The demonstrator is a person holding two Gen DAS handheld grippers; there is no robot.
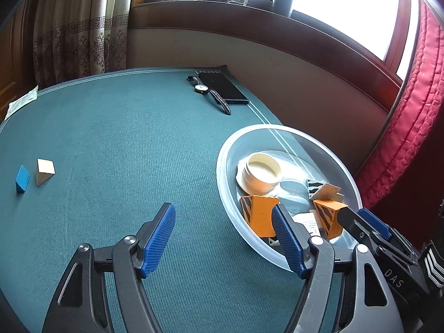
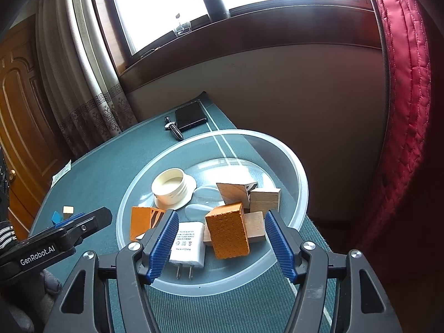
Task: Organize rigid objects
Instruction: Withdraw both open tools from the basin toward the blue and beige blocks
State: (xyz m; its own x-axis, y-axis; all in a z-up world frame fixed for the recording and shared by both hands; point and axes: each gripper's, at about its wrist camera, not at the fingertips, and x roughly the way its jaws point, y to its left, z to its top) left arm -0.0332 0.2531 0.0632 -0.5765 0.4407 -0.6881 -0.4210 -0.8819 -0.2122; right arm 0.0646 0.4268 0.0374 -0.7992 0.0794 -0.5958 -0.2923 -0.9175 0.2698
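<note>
Both ribbed blue tools agape, empty, above translucent round bowl.

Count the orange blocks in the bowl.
2. One orange block lies near the front of the clear bowl, between the right gripper's open fingers; the other lies at the bowl's left. More may be hidden.

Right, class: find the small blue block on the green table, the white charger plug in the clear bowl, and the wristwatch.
small blue block (image 1: pixel 22 178): left wrist view, its top face.
white charger plug (image 2: pixel 186 245): right wrist view, its printed face.
wristwatch (image 1: pixel 201 88): left wrist view, its dial.
</note>
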